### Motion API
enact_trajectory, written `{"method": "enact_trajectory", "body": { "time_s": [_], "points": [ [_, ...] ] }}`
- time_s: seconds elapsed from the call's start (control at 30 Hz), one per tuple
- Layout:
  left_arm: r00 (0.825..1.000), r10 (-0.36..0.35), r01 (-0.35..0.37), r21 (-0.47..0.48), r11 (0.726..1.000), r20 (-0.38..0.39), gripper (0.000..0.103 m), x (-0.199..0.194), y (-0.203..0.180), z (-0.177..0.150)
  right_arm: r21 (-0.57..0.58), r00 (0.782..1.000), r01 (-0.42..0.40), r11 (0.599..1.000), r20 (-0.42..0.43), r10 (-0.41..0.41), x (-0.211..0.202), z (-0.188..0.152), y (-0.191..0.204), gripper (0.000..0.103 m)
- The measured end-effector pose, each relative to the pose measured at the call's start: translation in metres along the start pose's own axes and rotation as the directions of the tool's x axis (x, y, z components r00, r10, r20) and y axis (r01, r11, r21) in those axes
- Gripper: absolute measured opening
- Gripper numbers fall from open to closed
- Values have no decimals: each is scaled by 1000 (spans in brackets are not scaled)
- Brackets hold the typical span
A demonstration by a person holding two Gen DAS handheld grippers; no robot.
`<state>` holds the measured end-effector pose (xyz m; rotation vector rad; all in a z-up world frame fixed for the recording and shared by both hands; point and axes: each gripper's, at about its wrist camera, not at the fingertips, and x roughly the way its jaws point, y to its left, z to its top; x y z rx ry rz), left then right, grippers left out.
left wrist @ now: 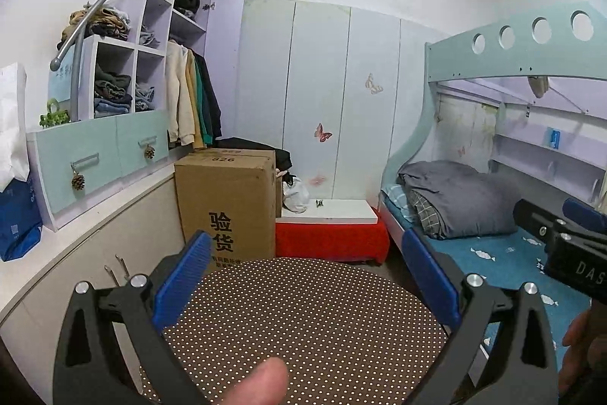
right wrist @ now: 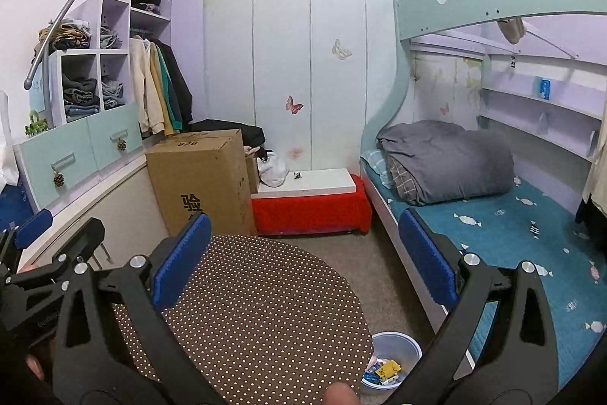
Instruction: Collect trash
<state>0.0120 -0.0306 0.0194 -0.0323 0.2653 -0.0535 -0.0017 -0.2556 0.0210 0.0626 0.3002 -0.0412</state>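
A round brown table with white dots [left wrist: 303, 321] fills the lower middle of both views [right wrist: 258, 310]. A blue-grey trash bin [right wrist: 394, 359] stands on the floor right of the table, with several yellow and blue scraps inside. My left gripper [left wrist: 307, 276] is open and empty above the table; it also shows at the left edge of the right wrist view [right wrist: 22, 234]. My right gripper [right wrist: 303, 257] is open and empty above the table's right part; it also shows at the right edge of the left wrist view [left wrist: 569, 238].
A cardboard box [left wrist: 227, 204] stands behind the table beside a red-covered bench [left wrist: 330, 234] with a white bag [left wrist: 296, 194]. A bunk bed with grey bedding [left wrist: 459, 200] is on the right. Shelves, drawers and hanging clothes [left wrist: 189, 93] line the left wall.
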Motion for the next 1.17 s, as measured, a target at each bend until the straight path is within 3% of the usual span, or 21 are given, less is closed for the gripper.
{"method": "enact_trajectory", "body": {
  "time_s": [1.17],
  "points": [
    [999, 31, -31, 16, 999, 20, 98, -9, -11, 4, 9, 1000, -21, 1000, -1, 21, 0, 1, 3, 97]
  ]
}}
